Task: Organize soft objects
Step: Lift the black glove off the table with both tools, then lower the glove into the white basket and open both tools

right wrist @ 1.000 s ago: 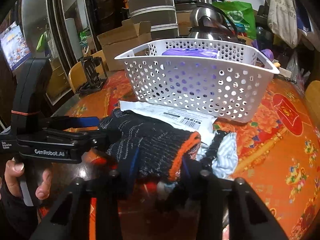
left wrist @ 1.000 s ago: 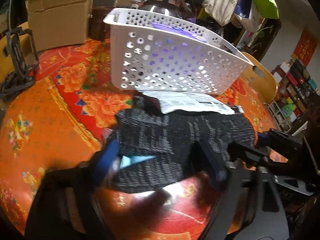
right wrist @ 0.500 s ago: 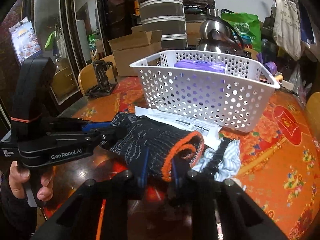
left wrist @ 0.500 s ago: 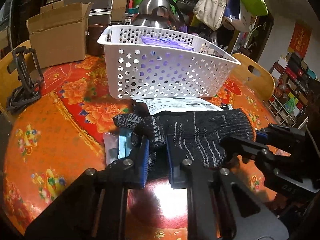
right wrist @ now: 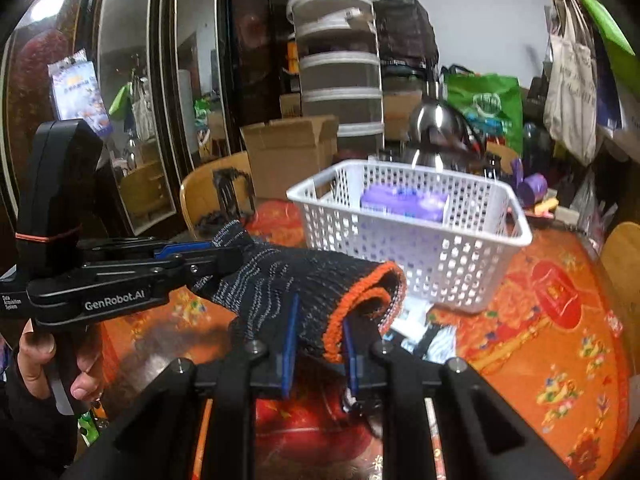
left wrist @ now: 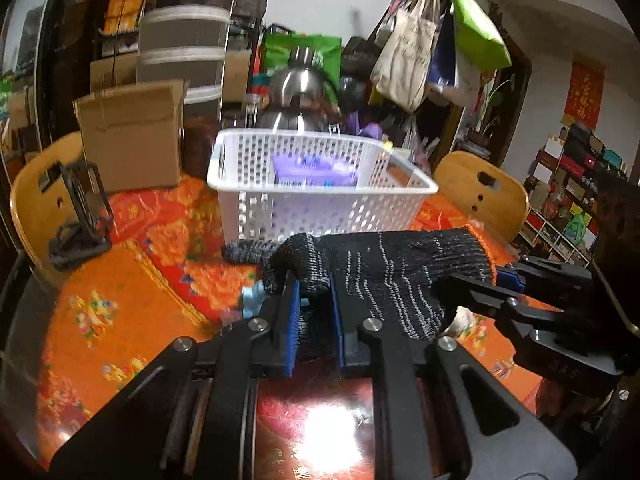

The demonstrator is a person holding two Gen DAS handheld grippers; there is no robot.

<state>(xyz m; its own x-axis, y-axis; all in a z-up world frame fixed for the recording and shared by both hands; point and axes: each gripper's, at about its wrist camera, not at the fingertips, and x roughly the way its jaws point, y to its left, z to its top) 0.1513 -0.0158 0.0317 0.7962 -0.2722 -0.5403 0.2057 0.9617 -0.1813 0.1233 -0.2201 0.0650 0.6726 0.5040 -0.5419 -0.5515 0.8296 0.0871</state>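
Note:
A black knit glove (left wrist: 392,264) with an orange cuff hangs stretched between both grippers, above the orange flowered tablecloth (left wrist: 120,280). My left gripper (left wrist: 314,292) is shut on its finger end. My right gripper (right wrist: 318,320) is shut on the folded cuff end of the glove (right wrist: 304,280). In the left wrist view the right gripper (left wrist: 496,276) comes in from the right; in the right wrist view the left gripper (right wrist: 216,256) comes in from the left. Just behind the glove stands a white perforated basket (left wrist: 320,216) (right wrist: 420,256) with a purple packet (left wrist: 312,168) inside.
A striped cloth (right wrist: 440,340) and a white mailer lie on the table under the glove. A cardboard box (left wrist: 128,136), a steel kettle (left wrist: 300,88) and a black stand (left wrist: 80,216) sit at the back. Wooden chairs (left wrist: 476,192) ring the table. A hand (right wrist: 36,360) holds the left gripper.
Both grippers closed on the glove and lifted it off the table. The basket now sits lower and farther off in both views, and its inside shows.

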